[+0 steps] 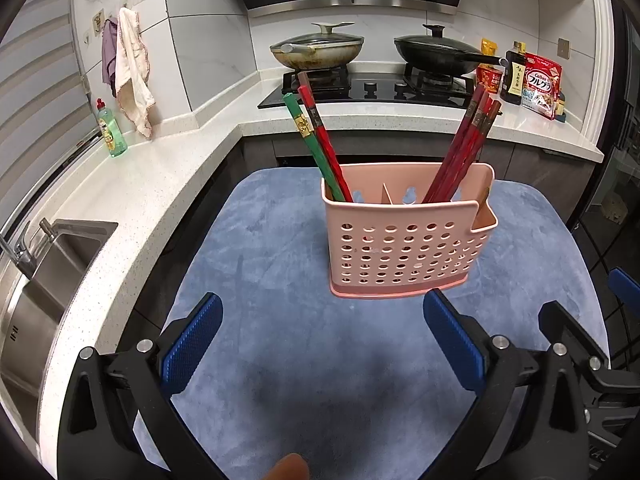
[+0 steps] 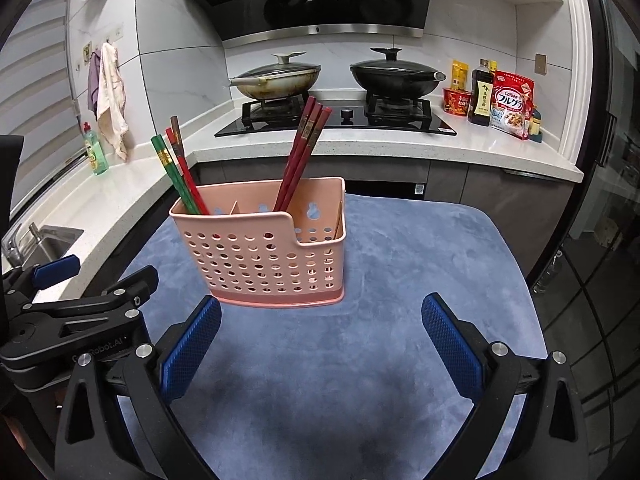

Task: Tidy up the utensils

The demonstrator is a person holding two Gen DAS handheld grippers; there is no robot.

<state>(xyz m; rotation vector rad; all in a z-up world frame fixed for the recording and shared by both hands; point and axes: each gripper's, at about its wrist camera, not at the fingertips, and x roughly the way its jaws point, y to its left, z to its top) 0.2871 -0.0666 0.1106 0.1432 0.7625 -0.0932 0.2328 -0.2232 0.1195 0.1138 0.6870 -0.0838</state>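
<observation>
A pink perforated utensil holder (image 1: 404, 248) stands on a blue mat (image 1: 280, 340); it also shows in the right wrist view (image 2: 264, 256). Its left compartment holds a green chopstick (image 1: 312, 144) and red ones (image 1: 320, 136). Its right compartment holds several dark red chopsticks (image 1: 464, 148), also in the right wrist view (image 2: 300, 156). My left gripper (image 1: 322, 344) is open and empty, just in front of the holder. My right gripper (image 2: 320, 344) is open and empty, in front of the holder and to its right.
A white counter (image 1: 168, 184) wraps around left and back, with a steel sink (image 1: 48, 276), a green soap bottle (image 1: 110, 130), hanging cloths (image 1: 132, 76), a stove with two lidded pans (image 1: 316, 50), and food packages (image 1: 540, 84) at the right.
</observation>
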